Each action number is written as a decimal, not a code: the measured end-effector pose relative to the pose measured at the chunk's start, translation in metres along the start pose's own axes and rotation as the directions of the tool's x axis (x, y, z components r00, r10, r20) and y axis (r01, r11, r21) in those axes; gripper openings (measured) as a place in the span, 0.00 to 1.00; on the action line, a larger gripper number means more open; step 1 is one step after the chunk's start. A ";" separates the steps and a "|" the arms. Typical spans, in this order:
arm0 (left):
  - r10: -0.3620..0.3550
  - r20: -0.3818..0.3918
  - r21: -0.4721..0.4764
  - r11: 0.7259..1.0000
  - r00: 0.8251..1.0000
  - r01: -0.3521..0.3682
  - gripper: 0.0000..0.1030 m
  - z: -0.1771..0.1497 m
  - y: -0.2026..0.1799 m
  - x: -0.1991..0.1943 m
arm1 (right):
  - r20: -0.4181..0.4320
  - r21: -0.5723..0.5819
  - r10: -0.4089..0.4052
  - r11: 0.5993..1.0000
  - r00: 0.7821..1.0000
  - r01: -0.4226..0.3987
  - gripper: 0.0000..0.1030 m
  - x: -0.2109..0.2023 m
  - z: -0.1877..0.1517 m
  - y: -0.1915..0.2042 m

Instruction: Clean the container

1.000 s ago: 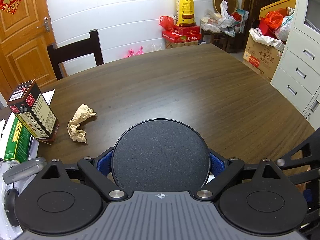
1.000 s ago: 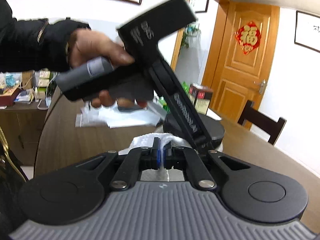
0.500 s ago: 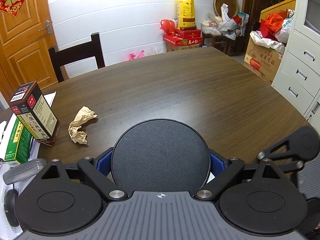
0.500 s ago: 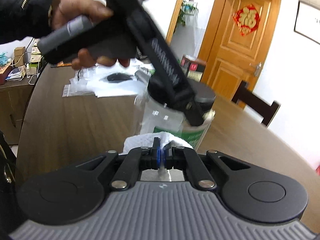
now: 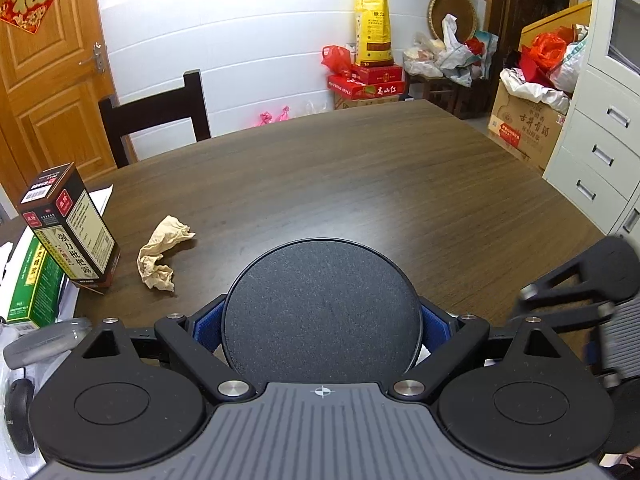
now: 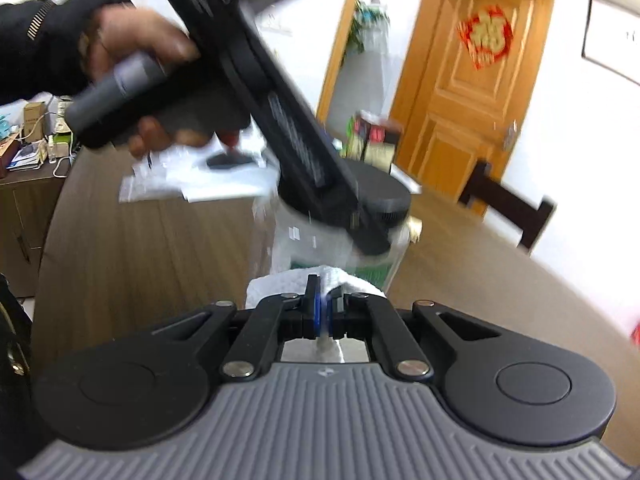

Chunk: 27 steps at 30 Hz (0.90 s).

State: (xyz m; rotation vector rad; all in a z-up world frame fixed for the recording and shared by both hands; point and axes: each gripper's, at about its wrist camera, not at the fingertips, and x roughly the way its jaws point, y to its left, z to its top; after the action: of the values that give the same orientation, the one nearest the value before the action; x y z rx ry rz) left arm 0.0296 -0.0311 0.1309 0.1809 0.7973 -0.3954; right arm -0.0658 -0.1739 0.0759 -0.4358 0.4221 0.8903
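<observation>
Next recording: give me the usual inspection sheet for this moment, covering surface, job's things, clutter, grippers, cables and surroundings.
Surface: dark wooden table, mostly bare in the middle.
Job's things: clear jar with black lid, standing on the table; white paper towel for wiping.
Clutter: crumpled brown paper, brown box, green box, computer mouse, loose papers.
Grippers: left gripper clamps the jar at its lid; right gripper is shut on the paper towel, close to the jar's side.
Cables: nothing seen on the table.
Surroundings: dark chair, wooden door, white drawers, stacked boxes and bags.
</observation>
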 end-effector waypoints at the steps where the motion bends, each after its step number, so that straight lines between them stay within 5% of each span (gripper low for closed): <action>1: 0.000 0.002 0.003 1.000 1.000 0.000 0.93 0.000 0.000 0.000 | -0.017 0.012 0.002 1.000 1.000 -0.002 0.03 0.004 -0.004 -0.002; 5: -0.004 0.016 0.005 1.000 1.000 0.004 0.93 -0.003 0.001 -0.001 | -0.033 0.039 -0.016 0.999 0.999 0.018 0.04 0.007 -0.010 -0.007; 12: -0.008 0.040 0.004 1.000 0.999 0.008 0.93 -0.008 0.003 0.000 | 0.097 0.085 -0.024 0.996 0.995 0.016 0.04 -0.027 0.014 -0.020; 22: -0.007 0.056 0.004 1.000 0.998 0.007 0.94 -0.010 0.003 0.000 | -0.041 0.117 -0.008 0.993 0.999 0.013 0.04 0.009 -0.015 -0.022; 27: -0.016 0.060 0.011 1.000 0.998 0.015 0.94 -0.010 0.005 0.000 | 0.043 0.137 -0.044 0.990 0.998 0.037 0.04 -0.014 0.001 -0.035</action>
State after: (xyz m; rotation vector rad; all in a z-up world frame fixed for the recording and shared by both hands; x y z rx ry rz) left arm 0.0250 -0.0234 0.1237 0.1722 0.7383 -0.4178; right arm -0.0449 -0.2015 0.0904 -0.2973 0.4280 0.8251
